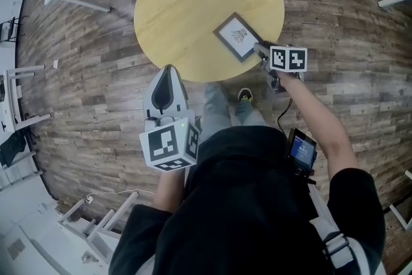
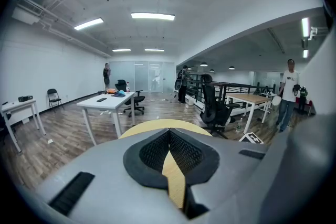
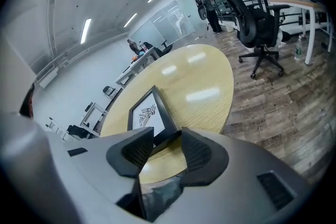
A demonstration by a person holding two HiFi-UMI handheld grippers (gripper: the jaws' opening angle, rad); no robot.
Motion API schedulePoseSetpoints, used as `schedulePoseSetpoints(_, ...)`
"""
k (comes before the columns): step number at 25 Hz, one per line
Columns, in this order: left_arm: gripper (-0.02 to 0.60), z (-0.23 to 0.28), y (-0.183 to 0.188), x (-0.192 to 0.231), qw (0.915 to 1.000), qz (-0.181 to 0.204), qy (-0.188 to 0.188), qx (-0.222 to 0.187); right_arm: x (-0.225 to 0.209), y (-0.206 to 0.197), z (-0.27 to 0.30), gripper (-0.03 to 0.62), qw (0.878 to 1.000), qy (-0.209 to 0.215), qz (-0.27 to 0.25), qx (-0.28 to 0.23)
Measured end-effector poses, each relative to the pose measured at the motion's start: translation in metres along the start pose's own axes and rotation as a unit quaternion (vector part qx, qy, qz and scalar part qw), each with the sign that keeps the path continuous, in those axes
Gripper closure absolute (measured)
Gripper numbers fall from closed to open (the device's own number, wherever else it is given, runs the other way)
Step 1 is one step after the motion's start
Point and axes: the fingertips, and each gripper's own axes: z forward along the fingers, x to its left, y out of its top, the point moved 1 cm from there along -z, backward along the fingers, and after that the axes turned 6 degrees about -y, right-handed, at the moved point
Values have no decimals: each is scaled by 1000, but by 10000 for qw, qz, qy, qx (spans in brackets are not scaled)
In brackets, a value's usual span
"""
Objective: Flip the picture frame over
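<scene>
Both jaws of right gripper (image 3: 167, 135) stand half-apart astride a corner of black rectangular picture frame (image 3: 149, 113), unclamped; pinch-and-lift is judged next. Left gripper (image 2: 169, 134) is closed, empty.

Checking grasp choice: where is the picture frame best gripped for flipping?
Probably its near corner, approached from that side: the picture frame lies flat, face up, at the edge of the round table, so only the thin rim is grippable.

no legible text, label, brand or number in view
</scene>
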Motion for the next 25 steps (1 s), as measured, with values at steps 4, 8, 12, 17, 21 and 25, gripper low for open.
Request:
schedulePoseSetpoints(4, 560, 4, 0, 1, 10000, 5, -35, 7, 1, 1, 3, 433, 9970, -367, -666, 139)
schedulePoseSetpoints(8, 560, 3, -3, 2, 10000, 23, -61, 53, 17, -6, 8, 430, 9747, -608, -2132, 292)
schedulePoseSetpoints(12, 560, 13, 6, 1, 9997, 116, -211, -54, 41, 10, 3, 430, 9268, -737, -3677, 172)
schedulePoseSetpoints(17, 560, 17, 20, -6, 9990, 191, -372, -182, 75, 33, -17, 430, 8770, -819, -4731, -193)
schedulePoseSetpoints(21, 560, 9, 39, -15, 9980, 221, -485, -345, 116, 59, -64, 444, 8601, -714, -4976, -867)
schedulePoseSetpoints(25, 560, 5, 66, -35, 9955, 246, -656, -639, 171, 104, -143, 544, 8558, -302, -4748, -2031)
